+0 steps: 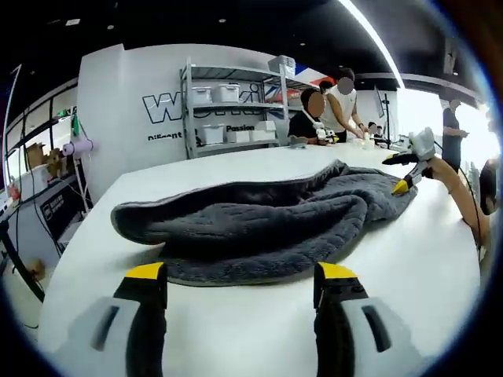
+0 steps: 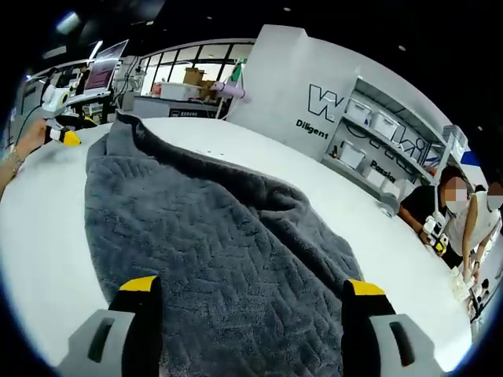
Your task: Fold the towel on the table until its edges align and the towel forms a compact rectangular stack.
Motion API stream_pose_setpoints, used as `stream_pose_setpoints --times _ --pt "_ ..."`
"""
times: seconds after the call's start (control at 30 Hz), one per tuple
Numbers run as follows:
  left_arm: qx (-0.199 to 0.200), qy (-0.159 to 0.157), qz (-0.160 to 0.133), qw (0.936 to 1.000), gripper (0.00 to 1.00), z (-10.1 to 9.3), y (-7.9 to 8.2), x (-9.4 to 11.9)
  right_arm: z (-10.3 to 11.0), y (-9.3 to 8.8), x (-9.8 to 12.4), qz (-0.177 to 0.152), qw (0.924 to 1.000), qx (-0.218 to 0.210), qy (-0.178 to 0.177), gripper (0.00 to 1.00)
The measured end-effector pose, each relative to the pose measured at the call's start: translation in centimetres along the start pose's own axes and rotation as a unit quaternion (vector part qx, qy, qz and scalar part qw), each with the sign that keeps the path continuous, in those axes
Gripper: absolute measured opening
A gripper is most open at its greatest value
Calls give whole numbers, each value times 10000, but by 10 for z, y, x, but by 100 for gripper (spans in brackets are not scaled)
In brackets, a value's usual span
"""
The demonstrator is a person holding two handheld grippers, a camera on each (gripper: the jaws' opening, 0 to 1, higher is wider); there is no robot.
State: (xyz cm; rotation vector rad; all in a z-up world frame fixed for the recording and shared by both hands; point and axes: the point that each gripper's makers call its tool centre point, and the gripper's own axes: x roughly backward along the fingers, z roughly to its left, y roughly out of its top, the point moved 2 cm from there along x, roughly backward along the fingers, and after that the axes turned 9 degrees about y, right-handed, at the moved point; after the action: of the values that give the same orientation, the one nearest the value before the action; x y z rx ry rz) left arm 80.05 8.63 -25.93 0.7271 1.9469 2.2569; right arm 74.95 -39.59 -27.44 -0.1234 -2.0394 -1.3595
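A: Where is the towel [image 1: 259, 224]?

B: On the white table [image 1: 236, 330]. It is dark grey with a herringbone weave, spread out and rumpled, with a fold rolled over along its near edge in the left gripper view. In the right gripper view it runs away from the camera in a long strip with a ridge down its far side.

A: And the left gripper [image 1: 240, 292]?

B: Its 2 yellow-tipped jaws stand wide apart just short of the towel's near edge, with nothing between them. It also shows at the far corner of the towel in the right gripper view [image 2: 63, 135], with a hand behind it.

A: The right gripper [image 2: 245, 302]?

B: Also spread wide, jaws over the towel with cloth showing between them, but nothing clamped. In the left gripper view it sits at the towel's far right end [image 1: 409, 169].

A: Any writing?

B: On the grey wall [image 2: 291, 71], a large outlined "W" with more letters cut off by the shelving [image 1: 236, 106], and under it "Diligent" and "Passion". The shelves carry white bins. 2 people [image 1: 326, 114] stand at the far end of the table.
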Motion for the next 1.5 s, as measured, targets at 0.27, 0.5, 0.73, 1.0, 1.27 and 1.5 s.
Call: stream_pose_setpoints --times 0.27,0.5,0.73,1.0,1.27,1.5 --pt "214 284 80 9993 67 30 -7 -16 1 -1 -2 22 10000 23 5 99" --pt "107 233 178 9995 59 26 -14 -31 1 1 0 -4 10000 56 0 99" --pt "8 369 256 9990 38 38 -17 -43 4 0 -1 76 9998 169 35 99" --pt "-57 374 395 9985 29 42 -23 -51 4 3 1 15 9999 166 -33 97" --pt "-143 257 434 9986 16 36 -26 -52 5 2 0 36 9999 152 -1 97" --pt "-385 212 503 9978 6 28 -25 -49 6 2 1 25 9999 138 4 97"
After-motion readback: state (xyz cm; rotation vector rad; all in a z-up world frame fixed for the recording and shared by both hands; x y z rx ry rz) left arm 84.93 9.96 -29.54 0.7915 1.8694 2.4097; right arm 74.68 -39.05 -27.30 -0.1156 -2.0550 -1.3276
